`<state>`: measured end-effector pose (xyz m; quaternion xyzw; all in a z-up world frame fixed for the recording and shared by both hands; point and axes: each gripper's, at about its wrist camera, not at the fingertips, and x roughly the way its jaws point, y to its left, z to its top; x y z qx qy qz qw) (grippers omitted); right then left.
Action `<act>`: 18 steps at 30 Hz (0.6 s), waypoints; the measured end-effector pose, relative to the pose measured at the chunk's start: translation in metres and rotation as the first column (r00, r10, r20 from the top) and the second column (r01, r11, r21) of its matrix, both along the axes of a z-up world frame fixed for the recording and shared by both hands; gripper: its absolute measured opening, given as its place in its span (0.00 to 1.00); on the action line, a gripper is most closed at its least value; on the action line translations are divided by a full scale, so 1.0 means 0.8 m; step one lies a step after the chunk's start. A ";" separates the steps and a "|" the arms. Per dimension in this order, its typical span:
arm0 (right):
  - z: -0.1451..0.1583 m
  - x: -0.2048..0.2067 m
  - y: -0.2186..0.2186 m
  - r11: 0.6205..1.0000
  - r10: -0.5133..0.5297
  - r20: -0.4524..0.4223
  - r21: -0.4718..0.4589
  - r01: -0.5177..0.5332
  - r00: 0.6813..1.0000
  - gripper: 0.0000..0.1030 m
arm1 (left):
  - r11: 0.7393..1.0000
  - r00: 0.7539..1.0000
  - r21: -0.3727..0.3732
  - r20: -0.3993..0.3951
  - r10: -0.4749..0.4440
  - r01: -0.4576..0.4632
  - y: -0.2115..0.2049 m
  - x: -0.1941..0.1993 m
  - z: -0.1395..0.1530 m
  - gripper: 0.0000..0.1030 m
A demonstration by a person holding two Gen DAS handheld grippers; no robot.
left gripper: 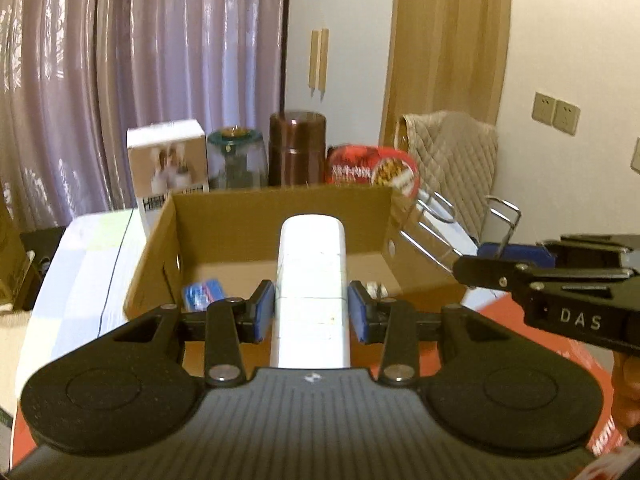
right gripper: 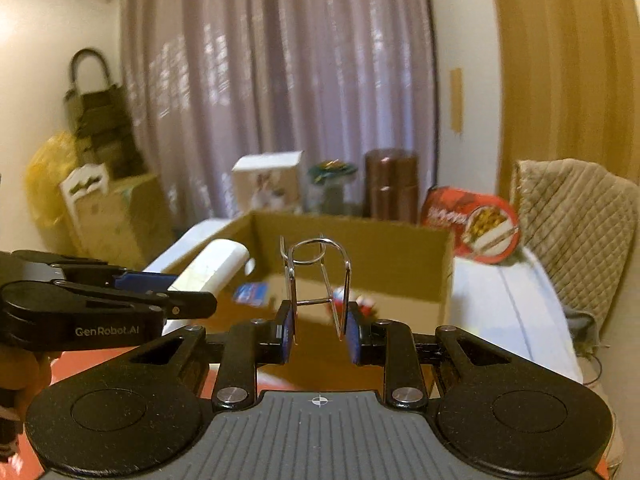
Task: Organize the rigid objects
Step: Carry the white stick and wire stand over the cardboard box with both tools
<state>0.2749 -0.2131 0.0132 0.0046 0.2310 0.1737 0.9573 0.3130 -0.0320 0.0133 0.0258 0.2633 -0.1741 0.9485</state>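
Just ahead of both tongs, an open cardboard box (left gripper: 280,216) waits; the left tongs (left gripper: 311,312) grip a white bottle (left gripper: 311,280), the right tongs (right gripper: 319,330) pinch a wire rack (right gripper: 318,280), seemingly mid-carry, needing lowering and release inside.

Both views are dim and warm-toned, with soft indoor light. Daylight filters through the curtain (left gripper: 140,80), which shows pale mottled patches and streaks. The white bottle (left gripper: 311,280) is overexposed in the left view, its surface detail washed out. The box (left gripper: 280,216) interior lies in shade, darkest along its left wall. Motion blur softens the right view most: the bags (right gripper: 100,128) and tin (right gripper: 472,228) smear sideways, and print on the tin is unreadable. Fisheye distortion bends the door frame (left gripper: 448,40) and wall edges into curves, and black vignette corners show at the top of each frame. Fine grain covers both.
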 end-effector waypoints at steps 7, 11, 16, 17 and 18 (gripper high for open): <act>0.000 0.055 -0.002 0.999 -0.053 0.007 -0.003 0.053 0.999 0.22 | 0.999 0.999 0.014 0.015 0.038 -0.038 -0.004 0.053 -0.001 0.34; -0.009 0.082 0.001 0.998 -0.070 -0.013 0.003 0.070 0.997 0.22 | 0.999 0.999 0.024 0.014 0.042 -0.042 -0.005 0.075 -0.005 0.34; -0.023 0.103 0.008 0.997 -0.078 -0.037 -0.004 0.077 0.996 0.22 | 0.999 0.999 0.019 -0.006 0.049 -0.049 -0.005 0.100 -0.017 0.34; -0.025 0.105 0.007 0.997 -0.083 -0.044 -0.001 0.083 0.996 0.22 | 0.999 0.999 0.021 -0.013 0.050 -0.050 -0.005 0.103 -0.020 0.34; -0.028 0.108 0.006 0.996 -0.090 -0.054 0.002 0.091 0.994 0.22 | 0.998 0.998 0.021 -0.019 0.052 -0.051 -0.005 0.106 -0.023 0.34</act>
